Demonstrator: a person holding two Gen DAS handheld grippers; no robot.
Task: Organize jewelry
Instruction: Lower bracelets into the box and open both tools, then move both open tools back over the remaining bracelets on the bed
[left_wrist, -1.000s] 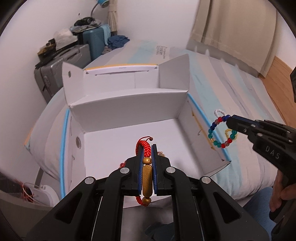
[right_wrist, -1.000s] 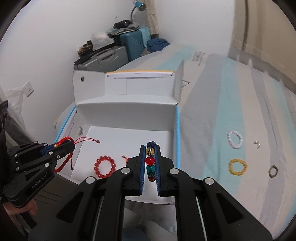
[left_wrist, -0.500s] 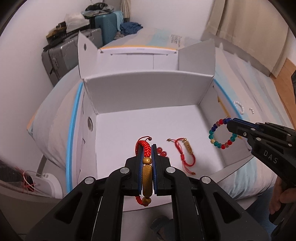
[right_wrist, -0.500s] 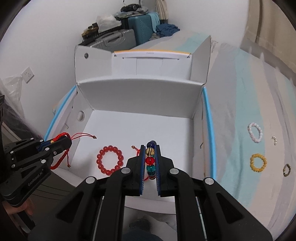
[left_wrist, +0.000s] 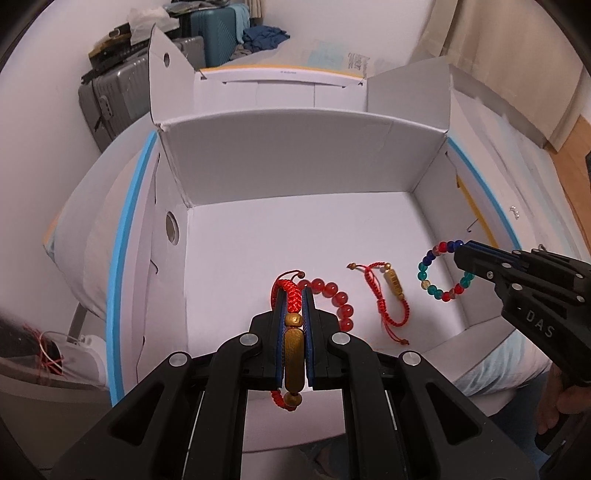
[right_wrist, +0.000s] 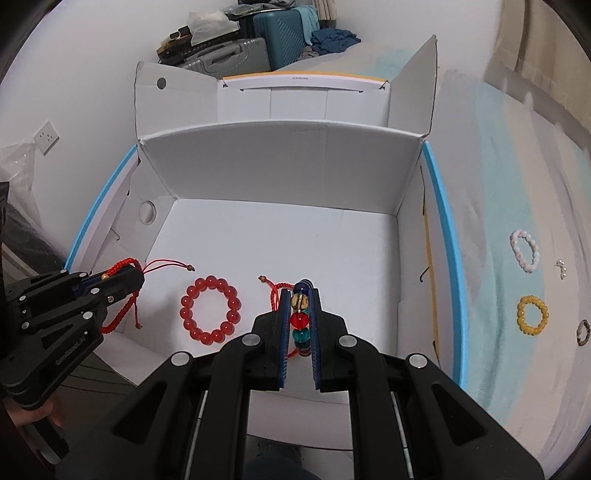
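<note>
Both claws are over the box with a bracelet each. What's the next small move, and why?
Probably lower both a little further, then open. The left claw is shut on the red cord bracelet and the right claw on the multicolour bead bracelet. Both hang above the white box floor, beside the red bead bracelet already lying there.

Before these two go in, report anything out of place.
Four small pieces lie loose on the bedspread, outside the white box: a pale bead bracelet, a yellow bead bracelet, a dark ring and a tiny silver piece.
</note>
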